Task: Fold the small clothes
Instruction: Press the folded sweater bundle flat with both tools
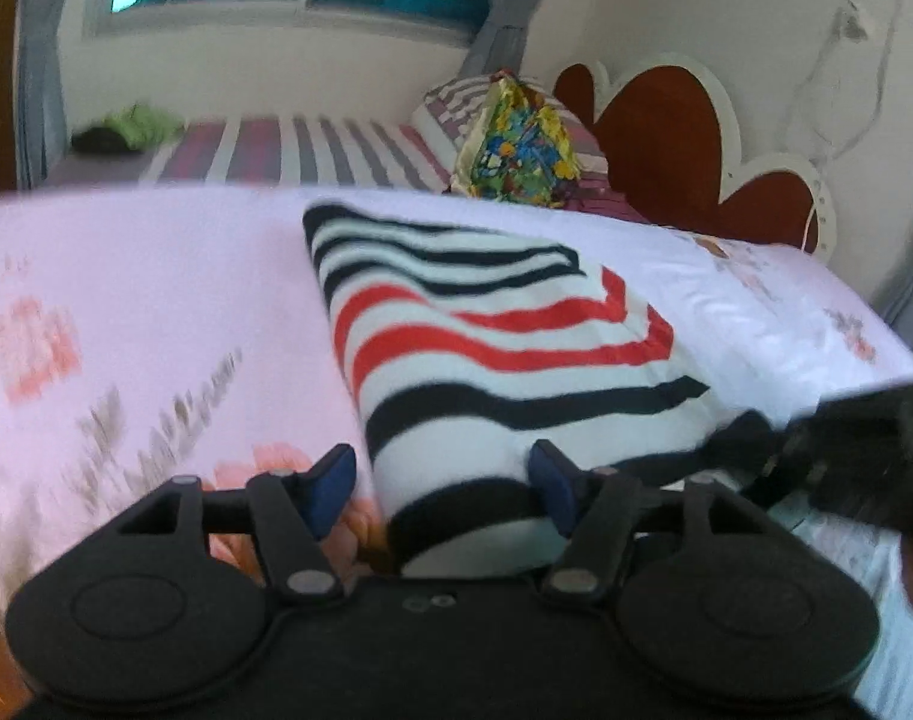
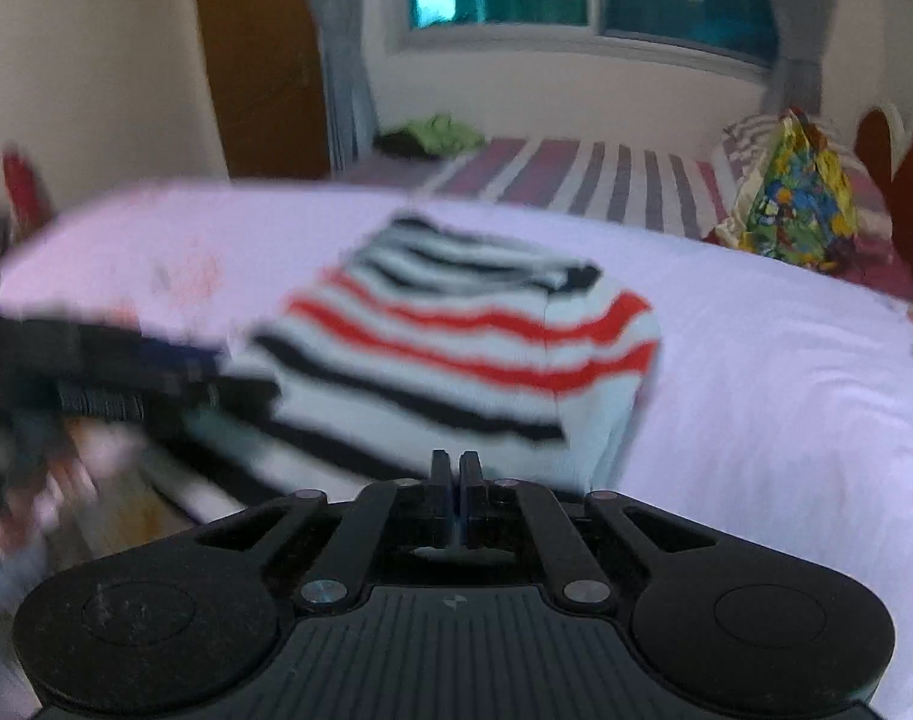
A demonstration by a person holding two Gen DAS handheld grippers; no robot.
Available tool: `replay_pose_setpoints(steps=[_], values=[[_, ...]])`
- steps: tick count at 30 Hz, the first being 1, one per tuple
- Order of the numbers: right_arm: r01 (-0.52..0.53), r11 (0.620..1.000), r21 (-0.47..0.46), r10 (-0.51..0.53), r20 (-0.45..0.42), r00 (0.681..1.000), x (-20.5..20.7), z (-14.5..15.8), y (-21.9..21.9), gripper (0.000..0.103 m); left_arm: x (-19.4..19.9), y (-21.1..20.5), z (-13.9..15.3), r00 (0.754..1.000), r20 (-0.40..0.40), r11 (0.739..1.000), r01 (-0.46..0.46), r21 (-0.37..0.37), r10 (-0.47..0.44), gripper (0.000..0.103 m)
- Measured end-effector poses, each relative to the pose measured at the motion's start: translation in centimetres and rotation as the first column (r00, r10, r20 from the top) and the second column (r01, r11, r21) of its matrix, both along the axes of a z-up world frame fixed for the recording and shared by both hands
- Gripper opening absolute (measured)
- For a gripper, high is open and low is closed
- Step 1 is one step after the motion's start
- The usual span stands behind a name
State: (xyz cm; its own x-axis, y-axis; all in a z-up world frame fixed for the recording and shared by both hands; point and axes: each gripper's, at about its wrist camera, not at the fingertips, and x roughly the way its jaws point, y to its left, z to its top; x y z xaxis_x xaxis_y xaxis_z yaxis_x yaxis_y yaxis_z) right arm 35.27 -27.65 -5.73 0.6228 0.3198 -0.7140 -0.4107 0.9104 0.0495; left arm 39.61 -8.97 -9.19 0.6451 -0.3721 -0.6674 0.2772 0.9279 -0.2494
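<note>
Folded striped garment [image 1: 492,354] on bedsheet [image 1: 156,300]

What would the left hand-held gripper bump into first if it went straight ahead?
Probably the striped garment. The left hand-held gripper is open, and the garment's near edge already lies between its fingers; depth is blurry.

The left gripper [image 1: 441,489] sits low at the near edge of the striped garment [image 1: 492,348], its blue-padded fingers [image 1: 330,489] spread wide around the hem. The right gripper [image 2: 456,480] hovers at the garment's near edge too, fingers pressed together.
</note>
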Motion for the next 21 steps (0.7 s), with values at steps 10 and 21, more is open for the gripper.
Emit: replay_pose_setpoints(steps=[10,21], values=[[0.064,0.998,0.029,-0.063,-0.026,0.998,0.1,-1.0,-1.0,0.0,-1.7,-0.4,-0.4,0.999,-0.012,0.999,-0.04,0.012,0.04,0.078],[0.133,0.989,0.058,-0.131,-0.035,0.991,-0.9,-1.1,-1.5,0.0,-3.7,-1.2,-1.1,0.997,-0.022,0.993,-0.069,0.094,0.071,0.083]])
